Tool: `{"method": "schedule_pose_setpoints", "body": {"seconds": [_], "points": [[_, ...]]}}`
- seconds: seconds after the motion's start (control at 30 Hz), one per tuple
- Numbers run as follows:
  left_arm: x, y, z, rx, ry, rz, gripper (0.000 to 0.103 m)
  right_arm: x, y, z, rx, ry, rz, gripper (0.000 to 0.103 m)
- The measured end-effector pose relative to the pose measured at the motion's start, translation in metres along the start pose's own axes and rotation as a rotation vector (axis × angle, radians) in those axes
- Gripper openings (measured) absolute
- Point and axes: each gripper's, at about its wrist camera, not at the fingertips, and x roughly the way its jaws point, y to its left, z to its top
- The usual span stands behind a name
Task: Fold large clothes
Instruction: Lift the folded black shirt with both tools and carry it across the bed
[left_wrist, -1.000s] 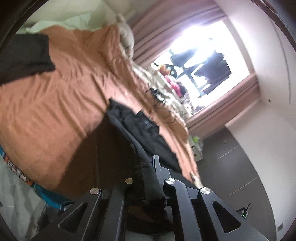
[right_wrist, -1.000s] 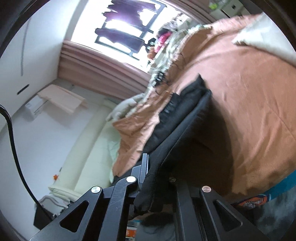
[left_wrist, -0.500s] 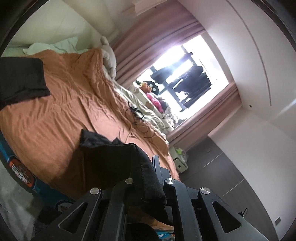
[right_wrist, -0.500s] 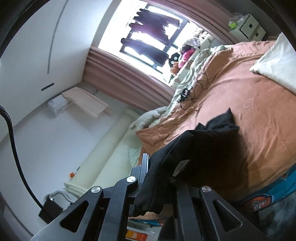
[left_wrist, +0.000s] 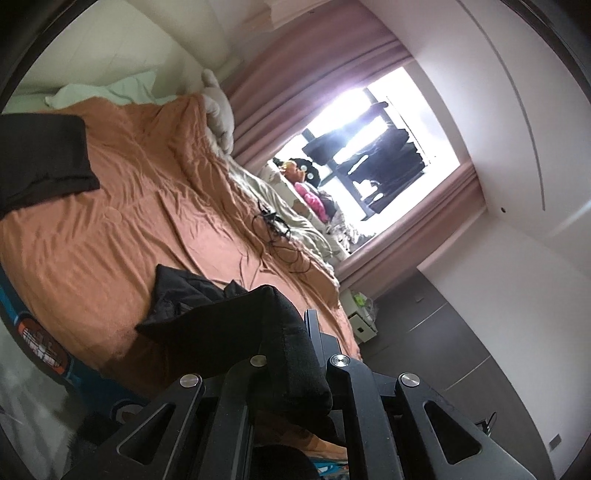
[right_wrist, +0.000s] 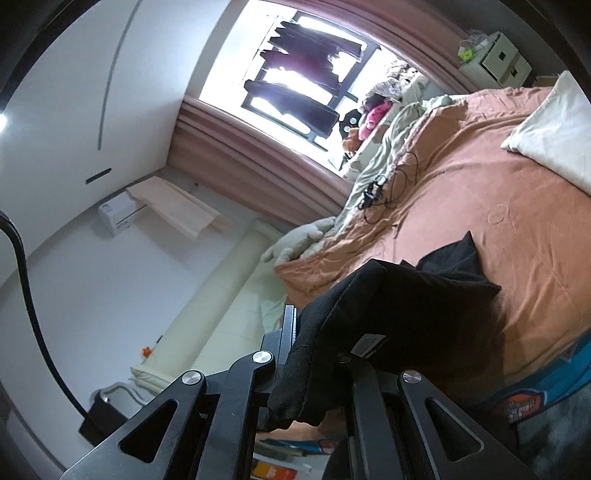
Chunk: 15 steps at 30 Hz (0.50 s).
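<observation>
The black garment (left_wrist: 236, 317) was held clamped in both left tongs (left_wrist: 295, 354) and right tongs (right_wrist: 314, 354), lifted by its edge above the bed's (left_wrist: 129, 221) near edge, presumably so it hung straight for folding.

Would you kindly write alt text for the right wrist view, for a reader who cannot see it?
The right tongs are shut on a black garment lifted over an orange bedspread. A white pillow lies at its far right, tangled cables near the bright window.

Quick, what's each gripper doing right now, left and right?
Left gripper: shut on the black garment.
Right gripper: shut on the same black garment.
</observation>
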Motion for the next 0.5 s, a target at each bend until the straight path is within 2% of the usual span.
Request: {"method": "schedule_pose_setpoints", "body": {"seconds": [0.23,0.5], "points": [[0.049,0.0,0.031,0.009,0.001,0.017,0.005,0.031,-0.01,0.025,-0.007,0.005,-0.014,0.005],[0.138,-0.002,0.086,0.042,0.033,0.072,0.005,0.107,-0.02,0.082,-0.001,0.0,-0.034,0.005]]}}
